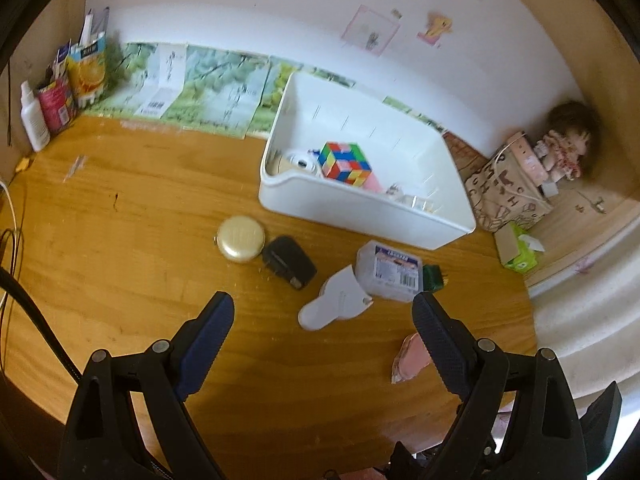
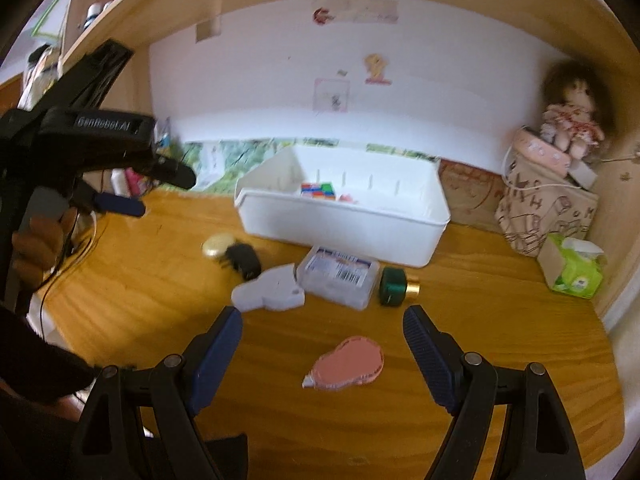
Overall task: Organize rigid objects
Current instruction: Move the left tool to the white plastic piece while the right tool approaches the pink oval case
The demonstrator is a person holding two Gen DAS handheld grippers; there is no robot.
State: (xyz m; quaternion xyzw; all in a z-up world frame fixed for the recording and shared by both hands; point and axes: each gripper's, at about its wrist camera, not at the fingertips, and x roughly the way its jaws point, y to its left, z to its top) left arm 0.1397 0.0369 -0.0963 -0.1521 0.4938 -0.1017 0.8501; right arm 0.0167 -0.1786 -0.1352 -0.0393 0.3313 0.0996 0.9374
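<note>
Pink, the flat plastic tape dispenser (image 2: 346,368) lies between the spread, empty right gripper (image 2: 322,322); it should straddle the middle; the left gripper (image 1: 323,308) is spread too.

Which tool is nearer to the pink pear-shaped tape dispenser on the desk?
Right. The pink dispenser lies between the right tool's open fingers, just ahead. The left tool hovers off to the dispenser's left, over the white item.
</note>
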